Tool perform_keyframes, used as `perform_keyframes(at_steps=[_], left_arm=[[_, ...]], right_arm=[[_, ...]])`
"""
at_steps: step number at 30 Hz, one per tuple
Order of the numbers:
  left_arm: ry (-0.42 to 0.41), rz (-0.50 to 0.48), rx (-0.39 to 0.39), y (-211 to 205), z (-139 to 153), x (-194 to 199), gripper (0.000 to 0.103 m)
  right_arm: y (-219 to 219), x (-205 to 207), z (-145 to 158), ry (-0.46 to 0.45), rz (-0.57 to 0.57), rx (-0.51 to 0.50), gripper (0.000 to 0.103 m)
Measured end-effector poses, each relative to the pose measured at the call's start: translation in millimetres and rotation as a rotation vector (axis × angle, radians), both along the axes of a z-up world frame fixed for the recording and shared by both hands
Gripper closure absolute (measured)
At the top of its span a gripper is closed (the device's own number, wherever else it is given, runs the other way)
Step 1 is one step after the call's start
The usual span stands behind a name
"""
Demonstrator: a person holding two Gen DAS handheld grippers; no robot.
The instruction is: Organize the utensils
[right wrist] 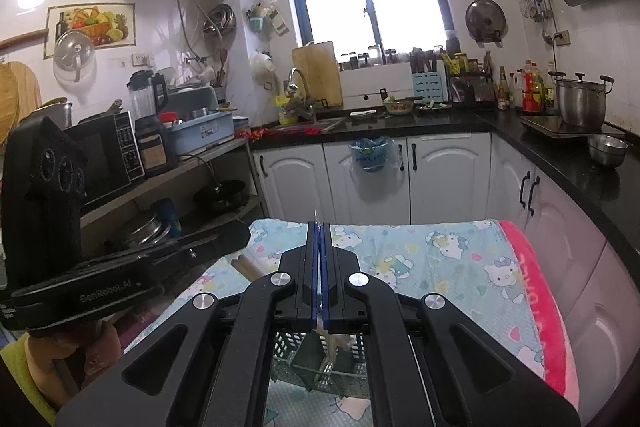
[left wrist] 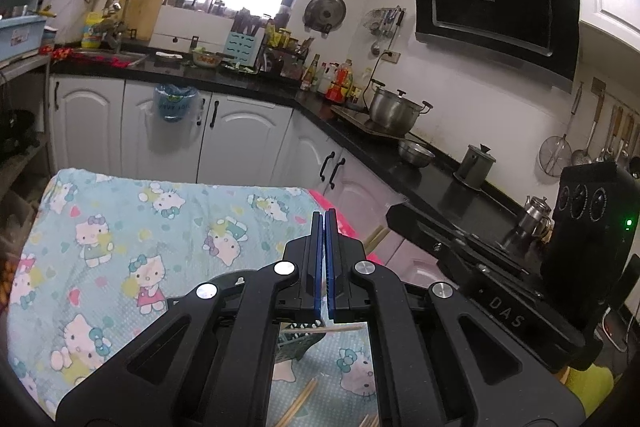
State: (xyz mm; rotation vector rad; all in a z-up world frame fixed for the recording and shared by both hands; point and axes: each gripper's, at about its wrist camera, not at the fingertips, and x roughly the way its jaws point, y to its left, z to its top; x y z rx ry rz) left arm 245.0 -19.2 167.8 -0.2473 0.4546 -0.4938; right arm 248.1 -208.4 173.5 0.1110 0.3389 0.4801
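Left gripper (left wrist: pixel 324 217) jaws are together, empty. Right gripper (right wrist: pixel 319 227) clamps a thin clear utensil (right wrist: pixel 316 217) above the slotted basket (right wrist: pixel 320 359), frame bottom centre.

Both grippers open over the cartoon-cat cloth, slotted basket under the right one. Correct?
Not open: the left gripper and right gripper are shut, blue pads together in each wrist view. The cloth and the basket under the right one are as stated.
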Motion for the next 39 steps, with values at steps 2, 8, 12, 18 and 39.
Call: perform_keyframes(at_steps=[2, 8, 12, 18, 39], left_arm=[[0.008, 0.003, 0.000, 0.9, -3.1, 2.4, 0.103], [0.016, 0.005, -0.006, 4.5, -7.7, 6.4, 0.103], [0.023, 0.007, -0.005, 5.5, -12.3, 8.6, 0.103], [0.050, 0.018, -0.001, 10.7, -25.5, 9.5, 0.103], [0.126, 0.024, 0.031, 10.5, -63.1, 7.1, 0.103]], right_arm=[[0.4, 0.7, -0.7, -0.001, 0.000, 0.002, 0.101], [2.9, -2.3, 10.9, -0.024, 0.018, 0.027, 0.101], [7.2, 1.8, 7.6, -0.014, 0.027, 0.029, 0.101], [1.6, 4.8, -4.0, -0.016, 0.014, 0.080, 0.101], [-15.6, 3.4, -4.3, -0.076, -0.106, -0.007, 0.101]])
